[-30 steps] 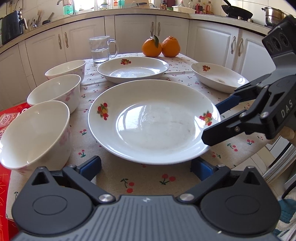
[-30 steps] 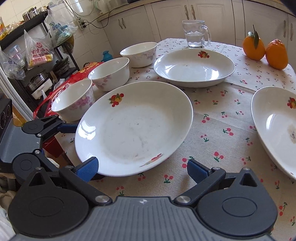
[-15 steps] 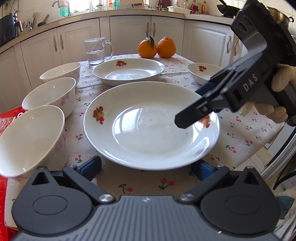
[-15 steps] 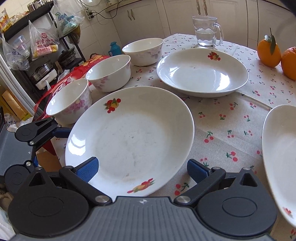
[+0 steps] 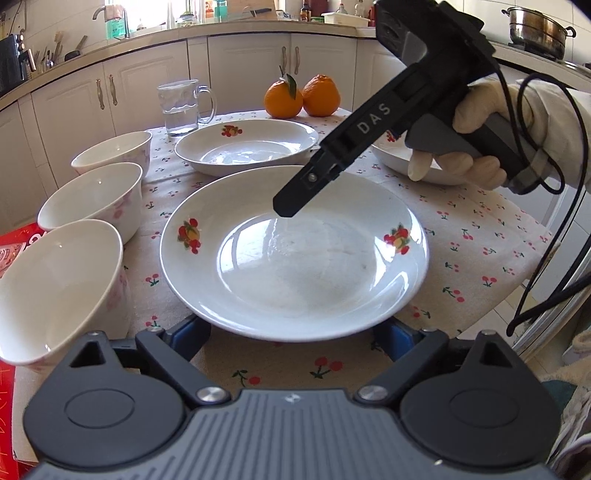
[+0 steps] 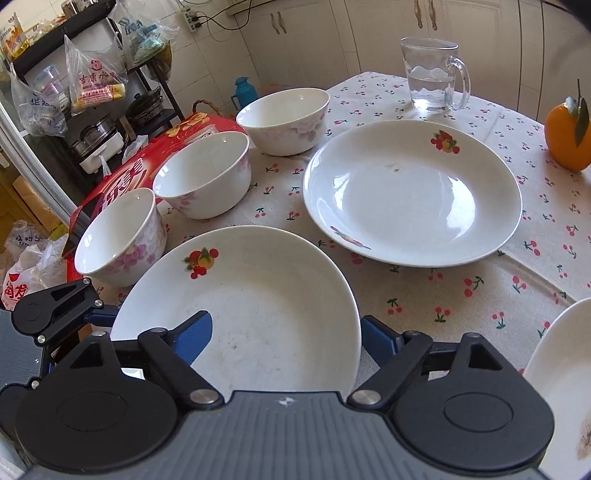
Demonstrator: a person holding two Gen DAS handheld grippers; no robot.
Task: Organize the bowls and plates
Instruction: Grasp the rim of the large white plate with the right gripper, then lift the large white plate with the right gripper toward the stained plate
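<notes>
Straddling the plate [image 6: 258, 295] rim, right gripper [image 6: 284, 332], gloved hand [image 5: 480, 147] left-view only

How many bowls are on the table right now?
3, in a row along the table's left side: near bowl, middle bowl, far bowl. None look hidden, though the view is partial.

We are looking at a home kitchen. White cupboards [image 5: 258, 70] are running under a counter [image 5: 155, 31] crowded with bottles, a tap and a steel pot [image 5: 537, 22]. A table under a cherry-print cloth [image 6: 424, 291] is carrying dishes, oranges [image 5: 301, 98] and a water mug [image 6: 434, 74]. Bagged groceries are hanging on a shelf [image 6: 92, 77].
</notes>
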